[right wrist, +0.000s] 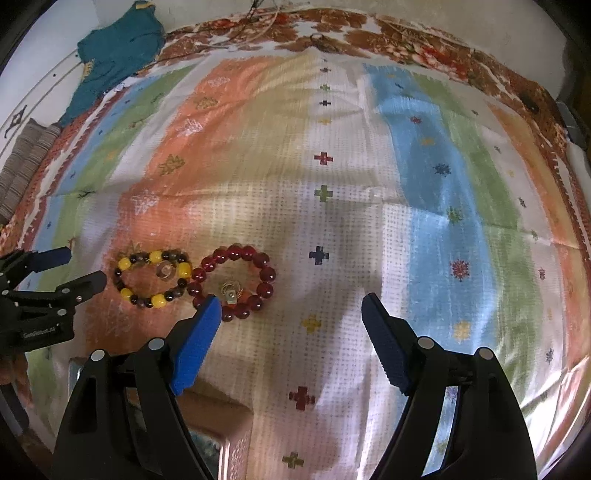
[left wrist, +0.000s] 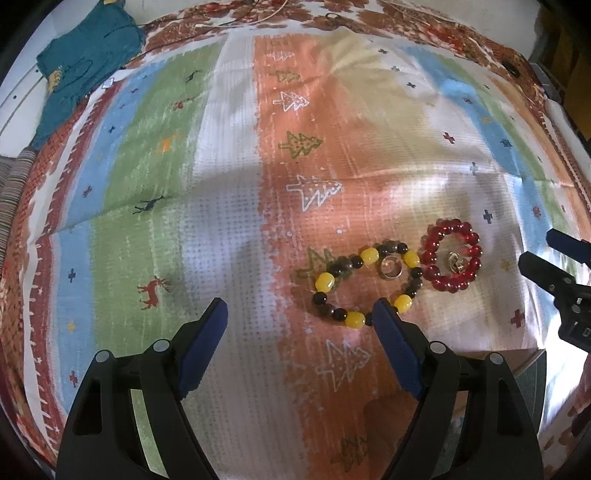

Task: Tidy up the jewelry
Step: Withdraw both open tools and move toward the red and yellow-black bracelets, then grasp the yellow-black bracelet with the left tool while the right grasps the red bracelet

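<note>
A yellow-and-dark bead bracelet [left wrist: 327, 281] [right wrist: 125, 263] lies on the striped cloth with a clear ring [left wrist: 391, 268] [right wrist: 165, 270] inside it. Touching its right side is a red bead bracelet [left wrist: 430, 242] [right wrist: 266, 274] with a small gold wire piece [left wrist: 456, 263] [right wrist: 231, 291] inside. My left gripper [left wrist: 301, 308] is open and empty, its right finger just in front of the yellow bracelet; it also shows in the right wrist view [right wrist: 79, 267]. My right gripper [right wrist: 291, 302] is open and empty, its left finger at the red bracelet's near edge; it also shows in the left wrist view [left wrist: 535, 247].
The striped cloth [left wrist: 236, 206] [right wrist: 332, 221] with tree and cross prints covers the surface. A teal garment [left wrist: 88, 55] [right wrist: 114, 55] lies at the far left corner. A striped grey fabric [right wrist: 26, 162] sits at the left edge. A cord [right wrist: 266, 26] lies along the far edge.
</note>
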`<state>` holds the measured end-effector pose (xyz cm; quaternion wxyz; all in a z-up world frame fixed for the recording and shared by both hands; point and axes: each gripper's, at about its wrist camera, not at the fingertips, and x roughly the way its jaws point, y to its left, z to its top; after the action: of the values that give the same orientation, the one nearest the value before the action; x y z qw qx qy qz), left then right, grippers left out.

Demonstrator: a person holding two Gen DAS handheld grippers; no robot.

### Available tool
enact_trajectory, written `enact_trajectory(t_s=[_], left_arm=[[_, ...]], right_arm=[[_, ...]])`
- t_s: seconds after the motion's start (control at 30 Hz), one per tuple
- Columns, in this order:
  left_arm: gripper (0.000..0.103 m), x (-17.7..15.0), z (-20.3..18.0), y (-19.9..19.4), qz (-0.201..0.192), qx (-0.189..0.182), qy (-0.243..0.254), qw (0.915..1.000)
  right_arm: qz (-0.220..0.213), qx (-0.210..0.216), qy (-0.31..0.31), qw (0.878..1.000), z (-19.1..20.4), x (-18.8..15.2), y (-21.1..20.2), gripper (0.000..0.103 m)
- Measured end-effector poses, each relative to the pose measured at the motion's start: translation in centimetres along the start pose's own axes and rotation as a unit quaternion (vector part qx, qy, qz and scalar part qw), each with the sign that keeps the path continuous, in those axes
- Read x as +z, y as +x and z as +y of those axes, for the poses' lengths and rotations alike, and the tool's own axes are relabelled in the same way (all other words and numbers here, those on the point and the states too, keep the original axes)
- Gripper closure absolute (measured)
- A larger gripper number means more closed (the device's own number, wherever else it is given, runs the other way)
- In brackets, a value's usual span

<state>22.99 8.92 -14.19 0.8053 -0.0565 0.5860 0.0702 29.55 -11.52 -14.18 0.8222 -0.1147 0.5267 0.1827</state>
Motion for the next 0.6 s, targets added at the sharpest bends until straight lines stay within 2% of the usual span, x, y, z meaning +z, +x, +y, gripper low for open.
enact_trajectory(t_s=[0.6], left_arm=[[0.025,1.0,-0.3,3.1,0.025,0.004,0.013,0.9996]], right_arm=[[0.032,-0.003,-0.015,0.999,0.4,1.4,4.3,0.025]])
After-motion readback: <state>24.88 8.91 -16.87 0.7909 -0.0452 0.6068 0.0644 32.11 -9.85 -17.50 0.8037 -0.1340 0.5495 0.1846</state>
